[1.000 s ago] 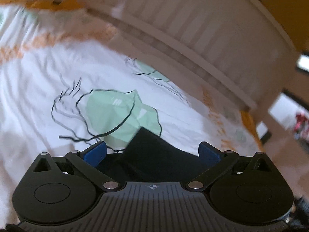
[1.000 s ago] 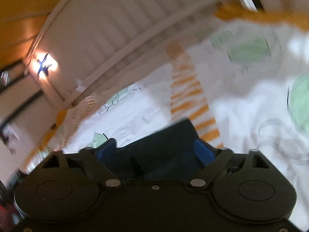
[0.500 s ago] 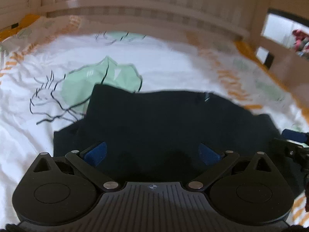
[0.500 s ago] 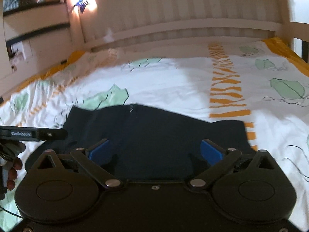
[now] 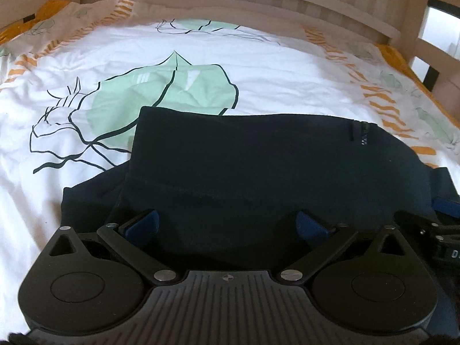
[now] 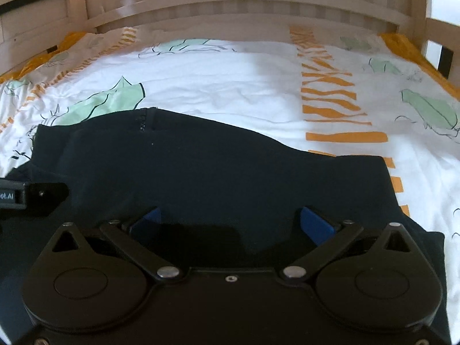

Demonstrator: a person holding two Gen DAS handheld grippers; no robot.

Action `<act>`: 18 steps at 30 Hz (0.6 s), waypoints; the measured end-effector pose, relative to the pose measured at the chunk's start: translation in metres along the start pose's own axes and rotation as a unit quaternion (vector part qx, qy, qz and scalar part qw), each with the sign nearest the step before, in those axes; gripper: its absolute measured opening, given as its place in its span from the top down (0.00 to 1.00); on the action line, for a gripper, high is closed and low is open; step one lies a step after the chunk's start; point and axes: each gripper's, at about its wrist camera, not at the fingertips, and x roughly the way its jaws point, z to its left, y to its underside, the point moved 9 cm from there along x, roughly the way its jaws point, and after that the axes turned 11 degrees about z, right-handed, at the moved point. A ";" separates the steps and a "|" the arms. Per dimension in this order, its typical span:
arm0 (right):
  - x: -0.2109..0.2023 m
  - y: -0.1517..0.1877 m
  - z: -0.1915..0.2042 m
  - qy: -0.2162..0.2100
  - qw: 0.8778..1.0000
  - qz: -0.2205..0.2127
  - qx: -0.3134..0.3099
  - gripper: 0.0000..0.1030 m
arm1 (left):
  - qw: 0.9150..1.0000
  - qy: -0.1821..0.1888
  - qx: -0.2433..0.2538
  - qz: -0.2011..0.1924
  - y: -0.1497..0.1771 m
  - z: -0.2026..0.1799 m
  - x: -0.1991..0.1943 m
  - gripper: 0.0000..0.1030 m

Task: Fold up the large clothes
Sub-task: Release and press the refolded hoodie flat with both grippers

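A dark navy garment (image 5: 258,161) lies folded on the bed, with an upper layer lying over a lower one; it also shows in the right wrist view (image 6: 201,166). My left gripper (image 5: 227,224) is open, its blue pads wide apart just above the garment's near edge. My right gripper (image 6: 230,222) is open too, hovering over the garment's near part. The right gripper's tip (image 5: 442,230) shows at the right edge of the left view; the left gripper's body (image 6: 26,197) shows at the left edge of the right view.
The bed cover (image 5: 258,66) is white with green leaf prints and orange stripes (image 6: 330,97). A pale wooden slatted headboard (image 6: 244,3) stands at the far end, and a side rail (image 5: 431,43) runs along the right.
Both grippers have swung down from holding the garment's edge up near the headboard. The garment has been laid over onto itself on the bed, and both grippers now hover level above it.
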 end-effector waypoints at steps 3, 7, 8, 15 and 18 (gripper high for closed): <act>-0.005 -0.001 -0.002 -0.014 1.000 0.000 0.005 0.00 | 1.000 0.010 0.001 -0.003 0.000 0.002 -0.008 0.00; -0.032 0.005 -0.013 -0.061 0.998 -0.015 0.019 0.01 | 0.999 0.045 0.011 -0.012 0.011 0.009 -0.029 0.00; -0.043 0.008 -0.015 -0.064 0.998 -0.022 0.018 0.01 | 0.998 0.055 0.010 -0.016 0.015 0.014 -0.036 0.00; -0.102 0.035 -0.070 -0.080 0.994 -0.048 0.063 0.01 | 0.996 0.079 -0.027 -0.026 0.041 0.064 -0.084 0.00; -0.108 0.051 -0.102 -0.081 0.991 -0.031 0.104 0.01 | 0.994 0.093 -0.051 -0.004 0.054 0.080 -0.089 0.00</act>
